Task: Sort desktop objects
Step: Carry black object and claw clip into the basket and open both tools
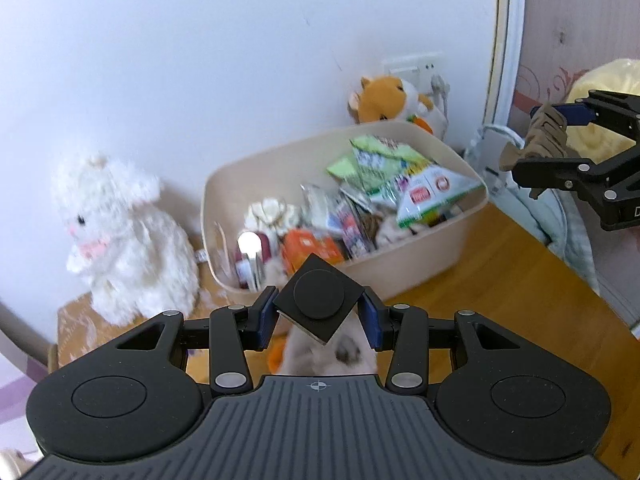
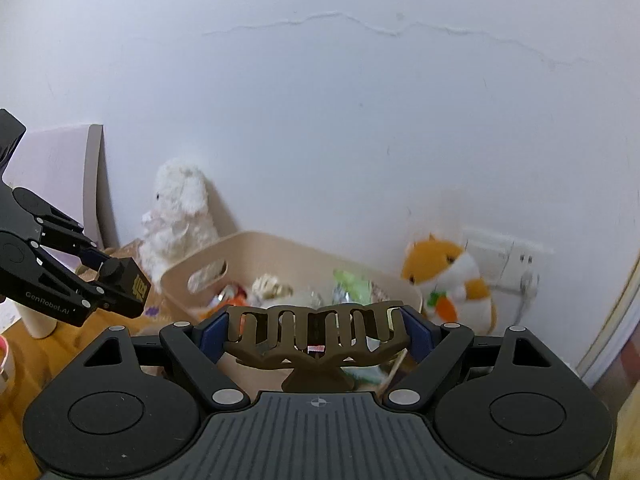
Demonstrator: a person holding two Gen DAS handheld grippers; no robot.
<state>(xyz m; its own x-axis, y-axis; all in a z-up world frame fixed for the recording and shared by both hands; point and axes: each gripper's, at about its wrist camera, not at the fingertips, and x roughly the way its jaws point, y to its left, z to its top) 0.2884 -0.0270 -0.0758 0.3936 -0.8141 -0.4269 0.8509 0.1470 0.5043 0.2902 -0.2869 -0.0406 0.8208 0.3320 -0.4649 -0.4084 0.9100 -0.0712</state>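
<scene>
My left gripper (image 1: 318, 318) is shut on a small black square block with a round knob (image 1: 319, 298), held corner-up above the wooden desk. In the right wrist view the same block (image 2: 127, 286) shows a gold character on its side, with the left gripper (image 2: 98, 276) around it. My right gripper (image 2: 316, 338) is shut on a brown hair claw clip (image 2: 316, 334), pads pressing its two ends. The left wrist view shows that clip (image 1: 538, 142) at the far right in the right gripper (image 1: 548, 144). Behind both stands a beige bin (image 1: 404, 276) full of snack packets and small items.
A white plush rabbit (image 1: 120, 240) sits left of the bin against the wall. An orange-and-white plush hamster (image 1: 386, 98) stands behind the bin by a wall socket (image 1: 416, 66). Under my left gripper lies a pale furry toy (image 1: 332, 354). Bedding lies beyond the desk's right edge (image 1: 560, 256).
</scene>
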